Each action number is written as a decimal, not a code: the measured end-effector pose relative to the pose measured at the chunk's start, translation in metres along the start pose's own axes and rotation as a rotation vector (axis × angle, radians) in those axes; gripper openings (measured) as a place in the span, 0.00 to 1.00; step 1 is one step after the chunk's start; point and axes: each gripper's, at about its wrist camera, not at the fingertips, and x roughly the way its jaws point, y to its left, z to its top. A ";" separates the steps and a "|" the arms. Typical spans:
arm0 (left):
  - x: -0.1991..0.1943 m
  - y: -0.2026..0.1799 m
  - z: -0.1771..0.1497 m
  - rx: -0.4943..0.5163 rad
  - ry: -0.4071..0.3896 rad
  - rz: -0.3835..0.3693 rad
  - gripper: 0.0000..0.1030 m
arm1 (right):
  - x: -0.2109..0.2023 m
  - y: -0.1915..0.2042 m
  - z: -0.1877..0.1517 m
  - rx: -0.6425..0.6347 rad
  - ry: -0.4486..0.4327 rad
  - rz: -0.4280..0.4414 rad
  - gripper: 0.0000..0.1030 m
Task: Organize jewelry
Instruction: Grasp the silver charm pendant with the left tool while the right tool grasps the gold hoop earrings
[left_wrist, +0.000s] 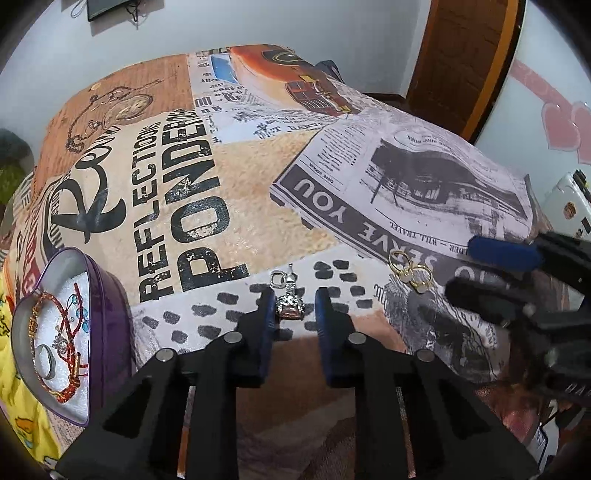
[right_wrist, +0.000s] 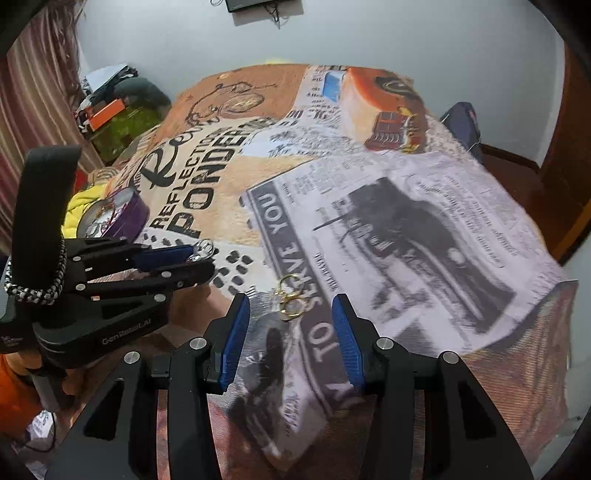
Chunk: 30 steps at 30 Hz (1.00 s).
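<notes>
The blue-padded fingers (left_wrist: 266, 314) of the left gripper (left_wrist: 291, 310) stand a little apart on either side of a small silver pendant (left_wrist: 290, 308); the left pad looks to touch it, while a gap shows on the right side, so whether it is truly pinched cannot be told. The pendant lies on the printed bedspread (left_wrist: 236, 192), on its patch of black dots, and serves here as the landmark. Far to its left, at the bedspread's edge, sits a purple heart-shaped tin (left_wrist: 107, 306) lined with white foam, holding a red cord bracelet (left_wrist: 70, 332), a grey ring (left_wrist: 46, 360) and some blue beads. Just behind the pendant a small silver square-framed piece (left_wrist: 277, 277) rests on the cloth, seemingly joined to it. To the pendant's right, near but apart, a cluster of gold rings (left_wrist: 410, 269) lies on the printed newspaper band. Farther right, the right gripper (right_wrist: 291, 321) hangs over those gold rings (right_wrist: 290, 301) with its fingers (right_wrist: 236, 332) spread wide, the rings lying on the cloth beyond the tips and untouched by either pad. In the right wrist view the left gripper (right_wrist: 201, 256) shows from the side, its tips at the silver pieces (right_wrist: 203, 248).
</notes>
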 end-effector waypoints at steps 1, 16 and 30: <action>0.001 0.001 0.000 -0.001 0.001 -0.001 0.14 | 0.004 0.001 0.000 0.003 0.014 0.006 0.42; -0.045 0.010 -0.008 -0.016 -0.100 -0.049 0.14 | 0.025 0.014 -0.005 -0.049 0.080 -0.059 0.22; -0.071 0.039 -0.019 -0.056 -0.138 -0.045 0.14 | 0.024 0.018 -0.007 -0.003 0.082 -0.037 0.08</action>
